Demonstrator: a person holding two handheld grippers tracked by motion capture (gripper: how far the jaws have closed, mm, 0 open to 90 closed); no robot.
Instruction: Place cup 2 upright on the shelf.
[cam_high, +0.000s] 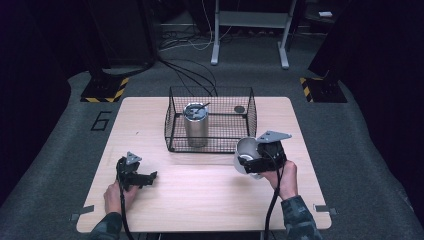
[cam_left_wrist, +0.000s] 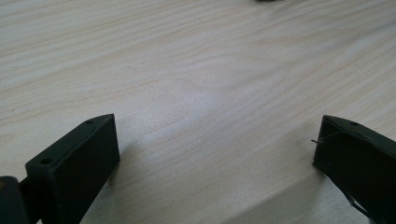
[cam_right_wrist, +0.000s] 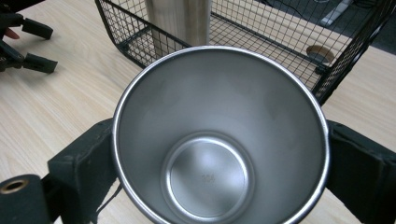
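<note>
1. The right gripper (cam_high: 251, 161) is clamping a shiny stainless-steel cup (cam_right_wrist: 219, 140) by its outer wall, one black jaw on each side, and is holding it tilted above the pale wooden bench (cam_high: 200, 200), just in front of the black wire-mesh basket (cam_high: 210, 120). The smooth, tapering wall is giving the jaws little purchase, so the steel cup may be slipping out towards its narrow end if the squeeze eases.

2. The basket's near rim is standing close to the cup's mouth. A low approach risks knocking the cup against the wire, twisting it in the grip or shoving the basket back.

3. A tall brushed-metal tumbler with a dark lid (cam_high: 196, 125) is standing upright inside the basket, on its left side. Lowering the cup too near it could be tipping it over; the free floor to its right looks safer.

4. The left gripper (cam_high: 150, 178) is resting low over the bench with jaws wide apart, holding nothing, well apart from the basket, so it is not steadying it.
</note>
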